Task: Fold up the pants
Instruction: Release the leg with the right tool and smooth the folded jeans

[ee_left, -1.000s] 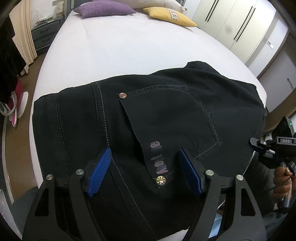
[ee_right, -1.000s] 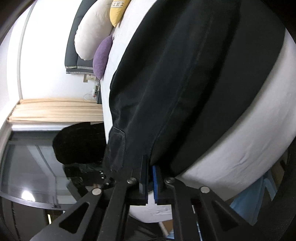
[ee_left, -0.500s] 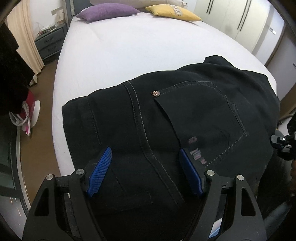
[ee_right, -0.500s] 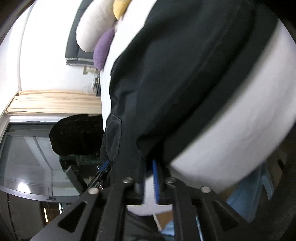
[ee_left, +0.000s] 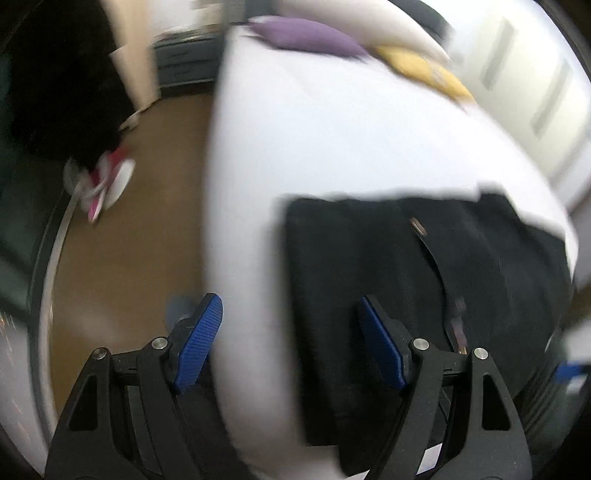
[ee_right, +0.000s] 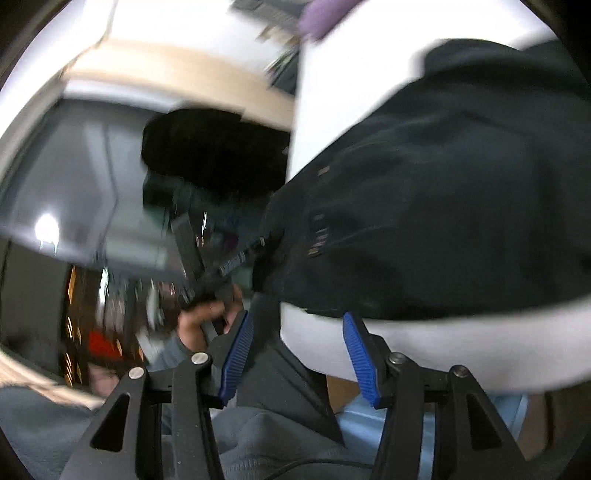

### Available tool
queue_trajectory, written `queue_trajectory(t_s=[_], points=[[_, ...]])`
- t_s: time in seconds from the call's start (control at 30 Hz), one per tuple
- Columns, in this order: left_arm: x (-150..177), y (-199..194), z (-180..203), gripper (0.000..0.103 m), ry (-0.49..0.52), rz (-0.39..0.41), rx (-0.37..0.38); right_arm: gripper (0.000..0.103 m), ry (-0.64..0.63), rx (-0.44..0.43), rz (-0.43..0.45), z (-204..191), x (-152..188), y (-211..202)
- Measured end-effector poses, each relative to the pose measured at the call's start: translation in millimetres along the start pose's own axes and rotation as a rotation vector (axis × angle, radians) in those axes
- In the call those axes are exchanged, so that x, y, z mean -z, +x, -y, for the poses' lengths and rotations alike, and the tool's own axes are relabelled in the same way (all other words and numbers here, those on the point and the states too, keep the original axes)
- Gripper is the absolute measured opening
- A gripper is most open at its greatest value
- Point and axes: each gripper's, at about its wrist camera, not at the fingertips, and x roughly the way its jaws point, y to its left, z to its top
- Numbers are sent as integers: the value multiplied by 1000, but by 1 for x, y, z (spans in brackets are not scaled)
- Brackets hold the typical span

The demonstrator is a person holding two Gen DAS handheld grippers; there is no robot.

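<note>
A white bed (ee_left: 332,155) fills the frame's centre. Brown floor (ee_left: 147,221) lies left, a grey dresser (ee_left: 188,62) upper left. White wardrobe doors (ee_left: 535,85) stand upper right.

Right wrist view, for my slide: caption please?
Right gripper, jaws just opened and empty, beside black pants on the white bed.

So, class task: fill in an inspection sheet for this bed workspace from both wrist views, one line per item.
Surface: white bed, mostly bare.
Job's things: black pants lying folded at the bed's near edge.
Clutter: purple pillow and yellow pillow at the far end.
Grippers: left tongs open, nothing held; right tongs have just been opening, nothing between them.
Cables: nothing seen.
Surroundings: brown floor, white wardrobe; frames blurred.
</note>
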Motion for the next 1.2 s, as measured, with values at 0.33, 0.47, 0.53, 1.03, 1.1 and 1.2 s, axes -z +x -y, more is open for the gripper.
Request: queue_trajectory(t_s=[0.33,0.47,0.53,1.03,1.1,1.2], points=[[16,-46,-56,76,-227,68,86,56,-1036,529,-119,-126,41,131],[32,-66,-70,76,-266,86,113,54,-1312,673,-126,-133,82,177],[35,-70,-75,76,-277,97,119,54,-1334,732,-92,-132,86,187],[33,-74,-70,76,-264,112,211,15,-1372,838,-55,-147,86,214],[24,-67,-55,80,-183,41,219,21,-1358,826,-68,-143,86,217],[22,-58,-39,80,-89,-32,181,29,-1351,774,-41,-144,89,197]])
